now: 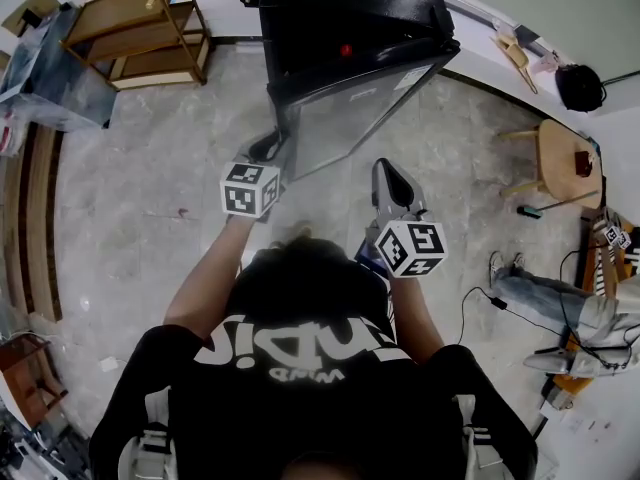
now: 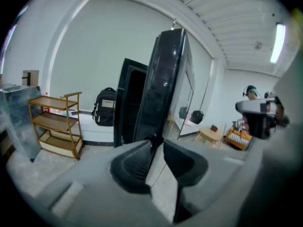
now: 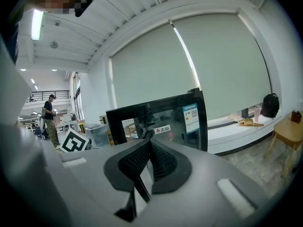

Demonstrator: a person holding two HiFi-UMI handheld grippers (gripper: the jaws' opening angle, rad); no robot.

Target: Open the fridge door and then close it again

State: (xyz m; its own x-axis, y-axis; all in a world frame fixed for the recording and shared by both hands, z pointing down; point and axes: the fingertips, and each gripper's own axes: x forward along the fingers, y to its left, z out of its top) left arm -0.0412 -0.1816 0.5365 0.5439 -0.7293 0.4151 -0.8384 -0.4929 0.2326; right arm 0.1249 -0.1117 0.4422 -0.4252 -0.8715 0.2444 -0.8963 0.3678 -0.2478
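A black fridge [image 1: 350,18] stands ahead of me, and its glass-fronted door [image 1: 350,118] hangs ajar with the free edge on the left. My left gripper [image 1: 268,150] is at that free edge. In the left gripper view the door [image 2: 163,79] rises edge-on just beyond the jaw tips of the left gripper [image 2: 157,144]. Those jaws stand a little apart with floor showing between the pads, and I cannot tell if they touch the door. My right gripper [image 1: 388,170] hovers before the door's right half [image 3: 175,122]. The right gripper [image 3: 150,143] has its jaws together on nothing.
A wooden shelf rack [image 1: 150,28] stands left of the fridge, and a black backpack [image 2: 105,107] leans on the wall behind it. At the right are a round wooden stool [image 1: 565,158], floor cables and a seated person's legs [image 1: 545,303]. Another person [image 3: 49,117] stands far off.
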